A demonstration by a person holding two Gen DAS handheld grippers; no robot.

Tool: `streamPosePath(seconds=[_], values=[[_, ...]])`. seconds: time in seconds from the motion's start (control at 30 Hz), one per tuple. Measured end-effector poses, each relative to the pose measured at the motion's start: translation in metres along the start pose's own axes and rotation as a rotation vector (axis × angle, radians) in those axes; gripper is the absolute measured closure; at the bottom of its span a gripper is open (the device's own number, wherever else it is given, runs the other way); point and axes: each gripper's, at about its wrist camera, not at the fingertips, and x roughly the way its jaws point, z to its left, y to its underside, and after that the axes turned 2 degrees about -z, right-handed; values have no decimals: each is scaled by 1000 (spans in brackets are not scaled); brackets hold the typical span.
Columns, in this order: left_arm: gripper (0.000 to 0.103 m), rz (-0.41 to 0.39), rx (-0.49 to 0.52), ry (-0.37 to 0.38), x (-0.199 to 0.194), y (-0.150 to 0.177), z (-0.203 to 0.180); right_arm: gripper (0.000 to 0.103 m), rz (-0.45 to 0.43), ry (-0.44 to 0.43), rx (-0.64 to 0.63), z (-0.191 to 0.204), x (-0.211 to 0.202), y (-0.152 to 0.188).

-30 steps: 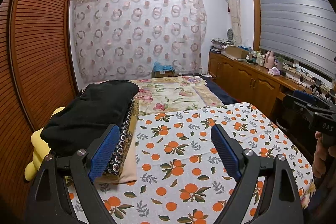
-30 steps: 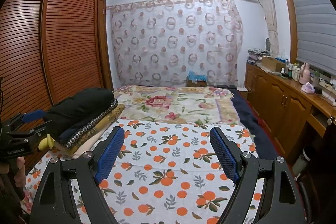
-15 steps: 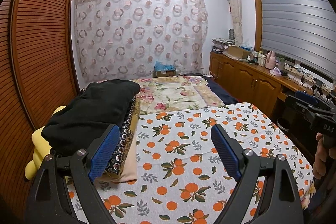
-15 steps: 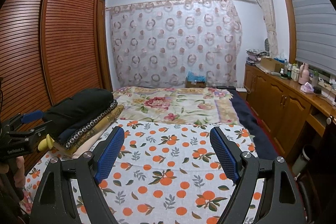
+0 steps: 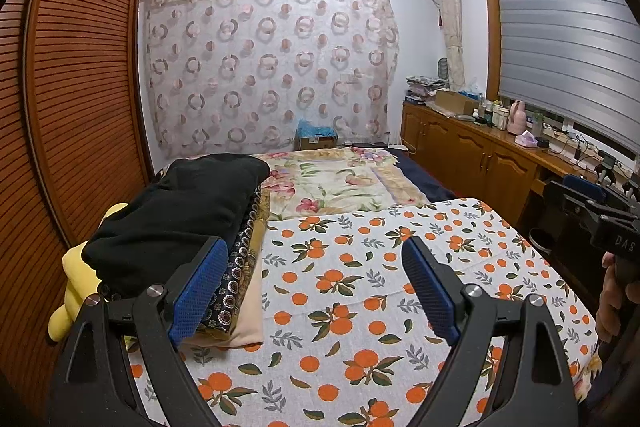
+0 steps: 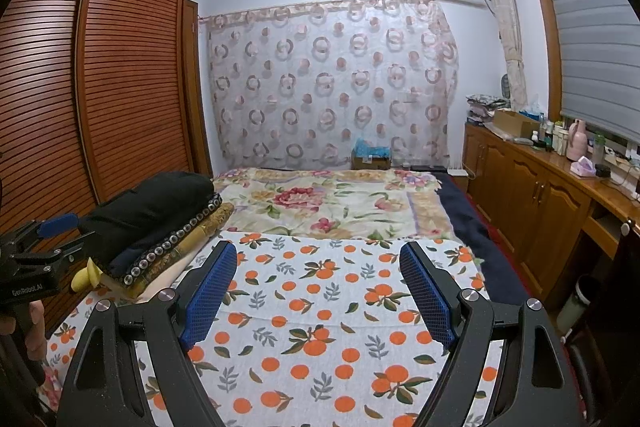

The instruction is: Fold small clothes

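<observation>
A stack of folded clothes (image 5: pixel 180 215) lies on the bed's left side, with a black garment on top, patterned dark and gold pieces and a beige one below. It also shows in the right wrist view (image 6: pixel 160 227). My left gripper (image 5: pixel 316 287) is open and empty, held above the orange-print sheet (image 5: pixel 360 287), its left finger just right of the stack. My right gripper (image 6: pixel 318 291) is open and empty above the same sheet (image 6: pixel 320 307). Each gripper shows at the edge of the other's view.
A yellow plush toy (image 5: pixel 76 287) lies under the stack's left edge. A floral blanket (image 5: pixel 340 183) covers the far bed. A slatted wooden wardrobe (image 5: pixel 72 99) stands left. A wooden cabinet (image 5: pixel 480 159) with bottles runs along the right, under the window.
Both grippers have stayed open and empty. The views have shifted only slightly; nothing on the bed has moved.
</observation>
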Motion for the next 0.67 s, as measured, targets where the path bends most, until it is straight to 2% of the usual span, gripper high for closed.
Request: streamPosePath(seconds=[0.67], values=[[14, -2, 1, 0, 0, 1, 0, 18, -8, -3, -4, 0, 1, 4]])
